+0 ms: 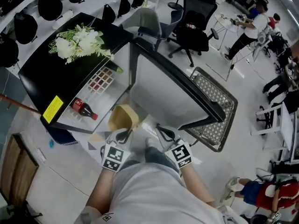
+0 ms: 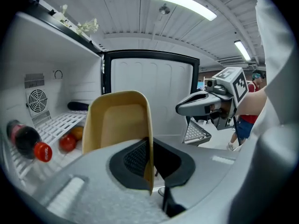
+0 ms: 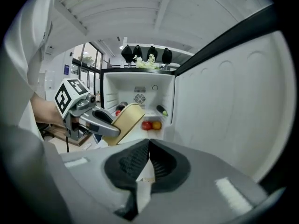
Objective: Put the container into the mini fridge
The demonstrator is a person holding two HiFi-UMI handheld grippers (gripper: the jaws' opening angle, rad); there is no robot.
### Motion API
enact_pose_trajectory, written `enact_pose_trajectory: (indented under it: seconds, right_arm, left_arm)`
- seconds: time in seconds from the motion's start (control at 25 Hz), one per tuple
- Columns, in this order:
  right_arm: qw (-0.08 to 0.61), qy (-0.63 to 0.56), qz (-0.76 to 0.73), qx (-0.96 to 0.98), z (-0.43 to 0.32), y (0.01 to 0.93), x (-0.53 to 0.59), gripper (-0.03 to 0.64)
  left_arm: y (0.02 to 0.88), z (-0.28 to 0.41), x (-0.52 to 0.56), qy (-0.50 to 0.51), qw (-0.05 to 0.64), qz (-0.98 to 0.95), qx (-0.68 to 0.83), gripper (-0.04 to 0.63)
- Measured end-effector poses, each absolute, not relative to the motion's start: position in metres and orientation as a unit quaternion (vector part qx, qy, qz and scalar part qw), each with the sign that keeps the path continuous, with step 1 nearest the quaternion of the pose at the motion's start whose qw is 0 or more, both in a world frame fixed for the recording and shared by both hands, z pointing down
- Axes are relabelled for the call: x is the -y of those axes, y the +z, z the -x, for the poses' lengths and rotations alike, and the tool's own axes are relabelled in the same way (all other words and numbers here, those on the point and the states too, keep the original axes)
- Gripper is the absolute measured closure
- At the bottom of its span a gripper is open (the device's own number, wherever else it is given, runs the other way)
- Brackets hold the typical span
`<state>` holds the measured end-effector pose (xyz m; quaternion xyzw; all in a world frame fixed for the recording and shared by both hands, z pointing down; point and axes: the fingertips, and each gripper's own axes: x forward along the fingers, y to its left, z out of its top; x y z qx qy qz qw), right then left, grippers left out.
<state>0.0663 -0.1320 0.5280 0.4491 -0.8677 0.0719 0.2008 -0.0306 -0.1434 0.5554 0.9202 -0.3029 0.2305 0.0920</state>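
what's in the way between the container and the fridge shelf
Nothing visible blocks it. The door stands open, and the left gripper holds the container facing the open fridge. A bottle and fruit already lie on the shelf, so aim for its bare part.

White wire shelf (image 2: 58,124) inside mini fridge (image 2: 46,55), cola bottle (image 2: 27,141) lying on it, red fruit (image 2: 67,143), orange fruit (image 2: 78,132) alongside
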Motion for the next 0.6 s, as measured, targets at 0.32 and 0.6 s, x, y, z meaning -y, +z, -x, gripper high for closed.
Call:
enact_pose_trajectory:
  seconds: [0.32, 0.6]
  right_arm:
    - [0.219, 0.07, -0.38, 0.896, -0.06, 0.536, 0.176, 0.612]
    - [0.221, 0.067, -0.348, 0.909, -0.059, 0.541, 0.204, 0.612]
  left_arm:
    - [0.553, 0.039, 0.178, 0.245, 0.107, -0.889, 0.371, 0.584]
    - [0.539, 0.033, 0.214, 0.258, 0.093, -0.871, 0.407, 0.584]
